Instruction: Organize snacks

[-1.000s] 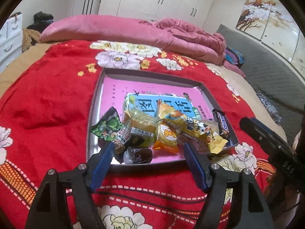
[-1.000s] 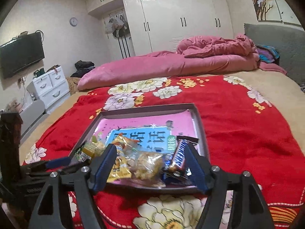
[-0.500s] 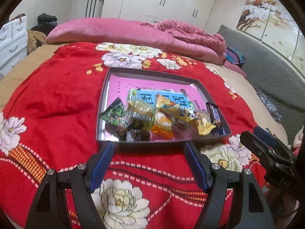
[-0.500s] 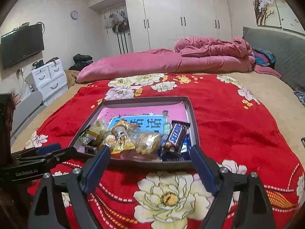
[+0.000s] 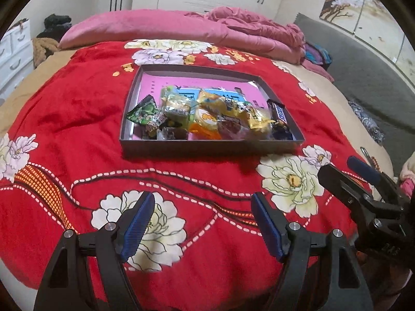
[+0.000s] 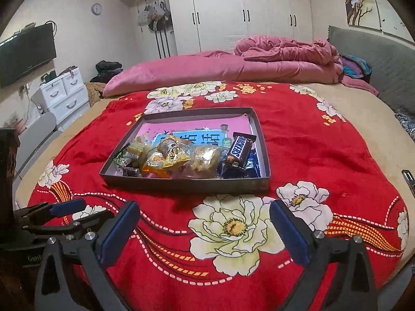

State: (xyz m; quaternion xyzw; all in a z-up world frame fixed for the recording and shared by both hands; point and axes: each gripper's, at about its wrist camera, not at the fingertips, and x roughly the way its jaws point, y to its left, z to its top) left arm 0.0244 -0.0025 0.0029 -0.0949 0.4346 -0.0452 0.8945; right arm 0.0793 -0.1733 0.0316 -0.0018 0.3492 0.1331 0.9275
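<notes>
A shallow grey tray (image 5: 207, 148) (image 6: 186, 184) with a pink printed floor lies on the red flowered blanket (image 5: 77, 119) (image 6: 311, 140). Several wrapped snacks are heaped along its near side: a green packet (image 5: 144, 112), yellow and orange packets (image 5: 207, 115) (image 6: 166, 156), and a Snickers bar (image 5: 277, 111) (image 6: 240, 149) at the right end. My left gripper (image 5: 202, 208) hovers open and empty over the blanket, well short of the tray. My right gripper (image 6: 205, 216) is likewise back from the tray, its jaws opening wide with nothing between them.
A pink quilt (image 6: 233, 64) is bunched at the far side of the bed, with a grey headboard (image 6: 376, 51) to the right. White drawers (image 6: 64, 93) and a wall television (image 6: 26, 51) stand at the left. Each gripper shows at the edge of the other's view.
Both grippers have drawn back from the tray toward the bed's near edge, so the tray looks smaller and farther. The right gripper's jaws have spread wider. The snacks stay in the tray.
</notes>
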